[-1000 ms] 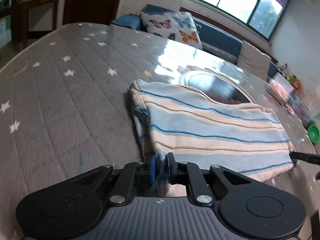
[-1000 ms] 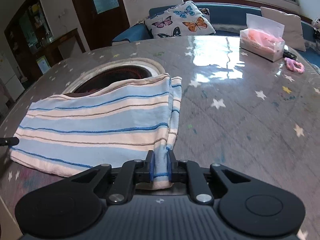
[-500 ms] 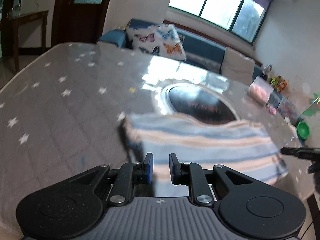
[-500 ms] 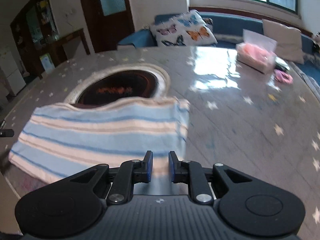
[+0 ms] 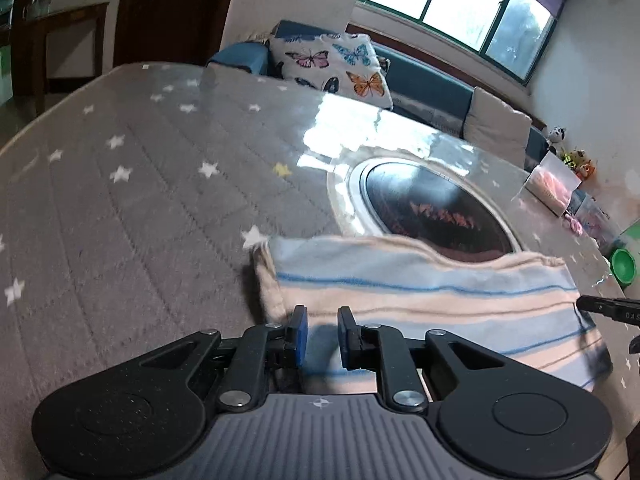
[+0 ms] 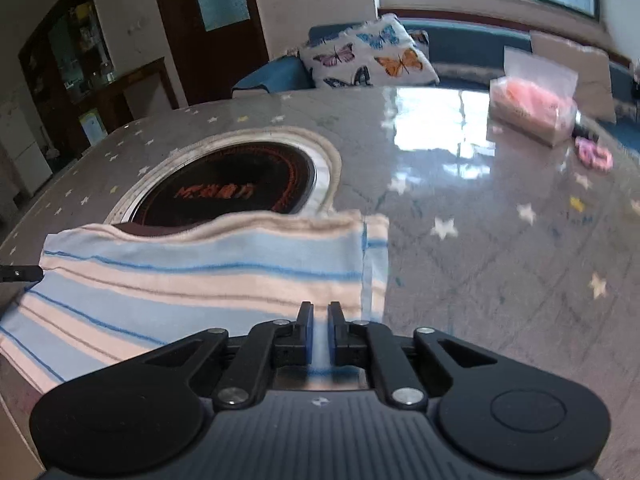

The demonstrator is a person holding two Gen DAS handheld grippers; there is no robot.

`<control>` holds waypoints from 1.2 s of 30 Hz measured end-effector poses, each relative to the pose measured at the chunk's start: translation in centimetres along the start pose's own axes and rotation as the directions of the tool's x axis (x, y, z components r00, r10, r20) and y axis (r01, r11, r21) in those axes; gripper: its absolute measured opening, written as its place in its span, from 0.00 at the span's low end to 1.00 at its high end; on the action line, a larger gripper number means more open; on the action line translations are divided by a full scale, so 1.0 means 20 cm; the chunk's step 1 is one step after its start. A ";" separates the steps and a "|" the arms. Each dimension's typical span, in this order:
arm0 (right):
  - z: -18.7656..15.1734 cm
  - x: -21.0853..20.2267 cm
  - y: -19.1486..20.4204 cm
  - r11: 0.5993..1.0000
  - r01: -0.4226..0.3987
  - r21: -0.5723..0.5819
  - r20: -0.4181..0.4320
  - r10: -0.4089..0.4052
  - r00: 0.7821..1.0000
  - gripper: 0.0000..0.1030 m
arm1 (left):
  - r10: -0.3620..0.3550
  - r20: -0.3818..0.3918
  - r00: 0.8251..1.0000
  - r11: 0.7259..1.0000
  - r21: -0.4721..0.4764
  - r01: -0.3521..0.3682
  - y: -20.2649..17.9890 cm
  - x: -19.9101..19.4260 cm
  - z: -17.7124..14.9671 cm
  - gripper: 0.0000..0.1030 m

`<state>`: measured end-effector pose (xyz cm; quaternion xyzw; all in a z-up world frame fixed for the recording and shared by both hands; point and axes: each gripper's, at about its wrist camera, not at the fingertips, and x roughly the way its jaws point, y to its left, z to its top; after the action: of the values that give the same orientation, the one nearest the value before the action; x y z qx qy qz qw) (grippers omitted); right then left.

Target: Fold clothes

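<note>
A folded cloth with light blue, peach and dark blue stripes [image 5: 420,296] lies flat on the grey star-patterned table; it also shows in the right wrist view [image 6: 208,276]. My left gripper [image 5: 322,322] is open and empty, raised above the cloth's near left corner. My right gripper [image 6: 318,318] is open by a narrow gap and empty, raised above the cloth's near right corner. The right gripper's tip [image 5: 608,310] shows at the right edge of the left wrist view, and the left gripper's tip [image 6: 20,273] at the left edge of the right wrist view.
A round black induction hob [image 6: 228,192] is set in the table [image 5: 120,200] just beyond the cloth. A tissue pack [image 6: 532,108] and a pink hair tie [image 6: 594,156] lie far right. A green cup [image 5: 624,266] stands off the table's edge. A sofa with a butterfly cushion [image 5: 332,64] is behind.
Both grippers let go of the cloth's near corners, opened and rose back from it. The cloth now lies flat on the table.
</note>
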<state>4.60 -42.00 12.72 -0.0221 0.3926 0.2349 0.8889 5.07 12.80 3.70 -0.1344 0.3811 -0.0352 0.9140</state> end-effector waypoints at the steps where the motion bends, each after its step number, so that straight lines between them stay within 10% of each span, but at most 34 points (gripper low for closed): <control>1: 0.03 0.01 0.01 1.000 -0.010 -0.004 0.007 0.010 1.000 0.09 | 0.001 0.003 1.000 1.000 0.003 -0.001 -0.01 0.00 0.02 0.18; 10: 0.20 0.23 0.17 0.992 -0.111 -0.053 0.014 0.112 0.994 0.17 | 0.012 0.005 1.000 1.000 0.023 -0.012 -0.06 0.13 0.13 0.24; 36: 0.18 0.22 0.00 1.000 -0.005 -0.008 0.028 0.006 1.000 0.18 | 0.042 0.031 0.999 0.999 -0.024 -0.041 0.05 0.11 0.11 0.25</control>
<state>9.55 -39.47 12.06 -0.0213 0.3793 0.2391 0.8936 8.09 13.90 3.41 -0.1376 0.3699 -0.0097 0.9188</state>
